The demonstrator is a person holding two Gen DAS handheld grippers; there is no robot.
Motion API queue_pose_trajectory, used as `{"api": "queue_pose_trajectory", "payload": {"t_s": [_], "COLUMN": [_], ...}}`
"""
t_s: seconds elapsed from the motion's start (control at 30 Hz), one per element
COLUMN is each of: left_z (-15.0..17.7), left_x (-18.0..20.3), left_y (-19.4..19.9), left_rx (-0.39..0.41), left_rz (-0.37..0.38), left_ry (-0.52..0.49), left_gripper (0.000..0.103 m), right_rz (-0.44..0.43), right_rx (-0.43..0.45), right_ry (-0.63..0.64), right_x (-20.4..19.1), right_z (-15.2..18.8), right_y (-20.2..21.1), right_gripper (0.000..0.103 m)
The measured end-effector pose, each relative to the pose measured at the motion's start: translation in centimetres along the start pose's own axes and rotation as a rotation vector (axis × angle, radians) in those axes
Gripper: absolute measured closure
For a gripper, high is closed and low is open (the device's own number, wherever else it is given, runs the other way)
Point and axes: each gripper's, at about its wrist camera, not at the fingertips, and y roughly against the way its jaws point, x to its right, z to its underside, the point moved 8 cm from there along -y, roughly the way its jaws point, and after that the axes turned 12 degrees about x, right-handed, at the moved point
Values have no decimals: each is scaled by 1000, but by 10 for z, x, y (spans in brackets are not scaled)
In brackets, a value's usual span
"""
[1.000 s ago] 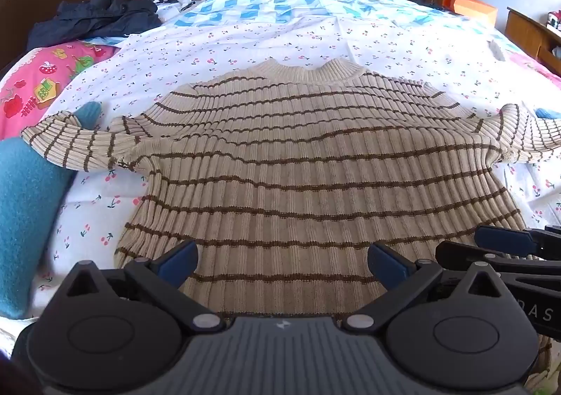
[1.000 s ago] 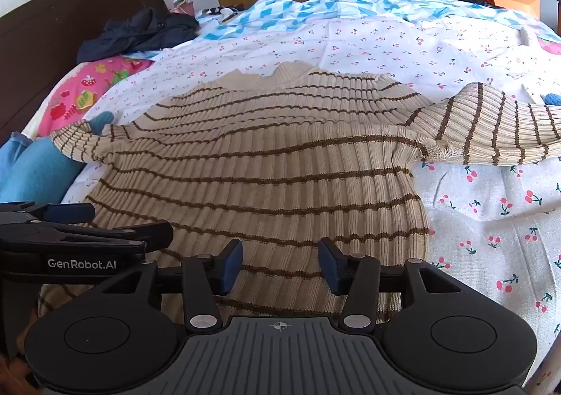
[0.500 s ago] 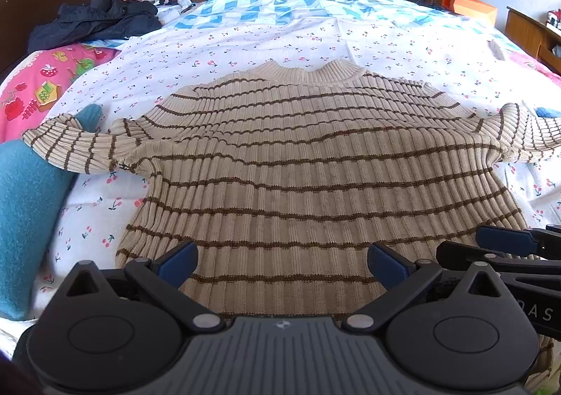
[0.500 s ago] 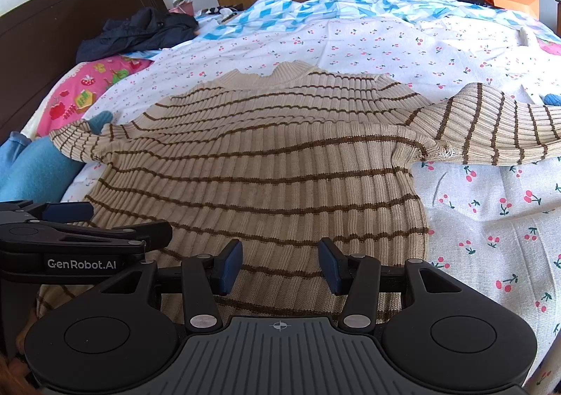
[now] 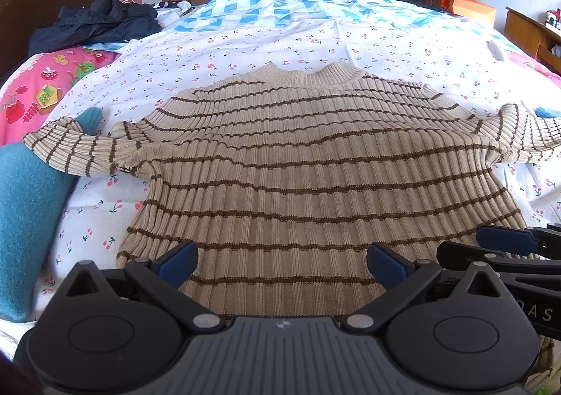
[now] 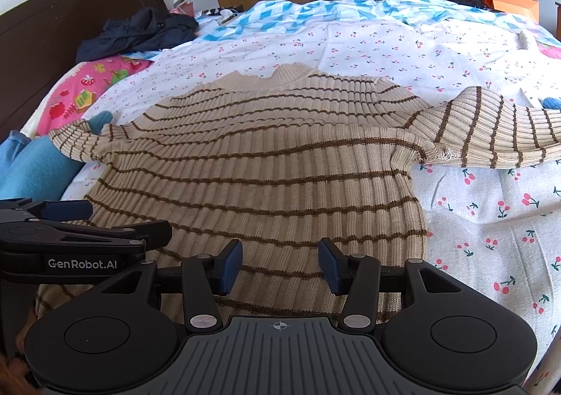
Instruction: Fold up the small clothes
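One bed [image 5: 245, 44] w/ cherry-print sheet fills the scene. Striped sweater [image 5: 308, 177] lies flat on it, sleeves spread left & right, collar far, hem near. Teal cloth [image 5: 24, 219] sits at left, under the left cuff. Left gripper [image 5: 282, 263] & right gripper [image 6: 280, 265] hover over the hem, fingers apart, holding nothing.
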Motion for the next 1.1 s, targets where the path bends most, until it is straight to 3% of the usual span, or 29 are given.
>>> {"api": "queue_pose_trajectory", "payload": {"t_s": [1.1], "left_z": [0], "left_x": [3], "left_y": [2], "left_rx": [22], "left_rz": [-7], "left_ry": [-30], "left_gripper": [0], "right_rz": [14], "right_rx": [21], "right_ry": [26], "right_x": [1], "right_z": [-3], "right_y": [1], "right_gripper": [54]}}
